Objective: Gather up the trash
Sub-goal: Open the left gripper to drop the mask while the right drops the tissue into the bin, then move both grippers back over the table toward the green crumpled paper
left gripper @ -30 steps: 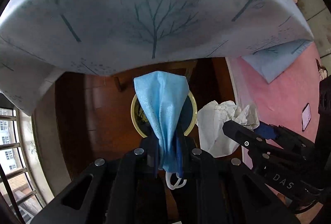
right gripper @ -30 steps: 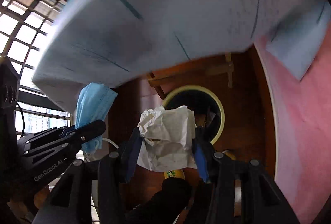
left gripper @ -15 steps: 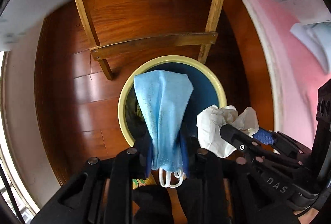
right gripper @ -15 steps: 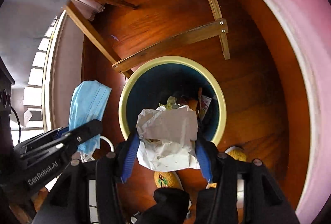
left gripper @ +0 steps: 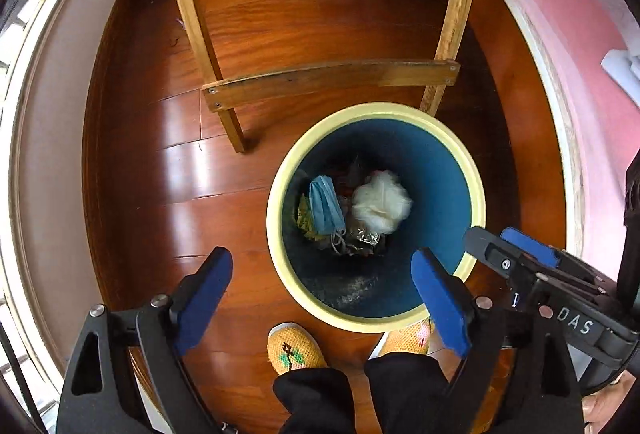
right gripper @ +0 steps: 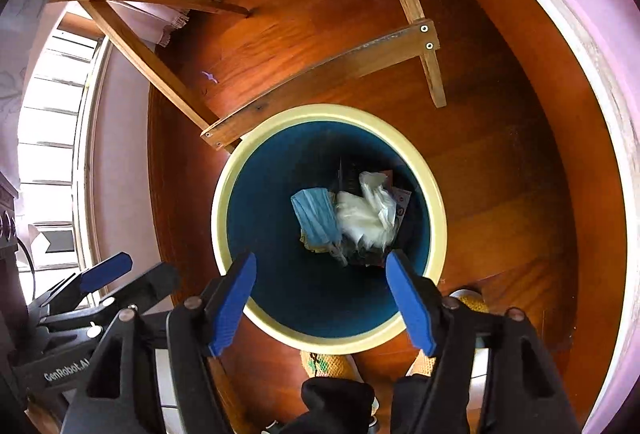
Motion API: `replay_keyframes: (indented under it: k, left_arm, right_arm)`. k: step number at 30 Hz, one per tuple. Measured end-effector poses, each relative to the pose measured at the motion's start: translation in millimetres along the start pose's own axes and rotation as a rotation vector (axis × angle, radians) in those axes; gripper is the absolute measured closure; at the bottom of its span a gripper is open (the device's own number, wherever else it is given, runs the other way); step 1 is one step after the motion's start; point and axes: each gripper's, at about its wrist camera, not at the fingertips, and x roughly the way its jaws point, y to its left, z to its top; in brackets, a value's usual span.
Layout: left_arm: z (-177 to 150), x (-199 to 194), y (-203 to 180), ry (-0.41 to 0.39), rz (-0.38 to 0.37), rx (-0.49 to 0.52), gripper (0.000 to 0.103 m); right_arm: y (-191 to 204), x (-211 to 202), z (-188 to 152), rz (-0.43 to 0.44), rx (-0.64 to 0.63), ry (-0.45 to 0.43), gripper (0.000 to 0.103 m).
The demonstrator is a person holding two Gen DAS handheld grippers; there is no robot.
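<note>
A round bin with a cream rim and dark blue inside stands on the wooden floor below both grippers. At its bottom lie the blue face mask and the crumpled white paper, on other rubbish. My left gripper points straight down above the bin's near left rim, its jaws opening wide with nothing between them. Over the near side of the bin my right gripper is opening too, and nothing is between its blue pads.
A wooden table frame stands just behind the bin. The person's knitted yellow slippers and dark trouser legs are at the bin's near side. A pink wall runs on the right, a window on the left.
Both grippers sank from beside the tablecloth down over the bin. The left let go of the blue mask and the right let go of the white paper; both now lie in the bin.
</note>
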Motion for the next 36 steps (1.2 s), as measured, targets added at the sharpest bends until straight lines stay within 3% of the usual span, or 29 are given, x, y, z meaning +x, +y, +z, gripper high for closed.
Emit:
replay_keyframes:
  k: [8, 15, 21, 27, 36]
  left_arm:
    - [-5, -42, 0, -0.051, -0.008, -0.001, 0.013]
    - [-16, -109, 1, -0.067, -0.04, -0.007, 0.013]
    - [-23, -192, -5, -0.123, -0.053, 0.017, 0.013]
    - [-29, -289, -15, -0.213, -0.06, 0.113, 0.013]
    - [-19, -419, -10, -0.371, -0.159, 0.174, 0.011]
  right_arm:
    - [18, -31, -4, 0.009, -0.015, -0.021, 0.035]
    - [46, -100, -12, 0.012, -0.056, -0.121, 0.035]
    - [76, -183, -22, 0.031, -0.077, -0.2, 0.035]
    - [114, -271, -31, 0.078, -0.122, -0.27, 0.035]
    - [168, -393, -43, 0.094, -0.202, -0.444, 0.035]
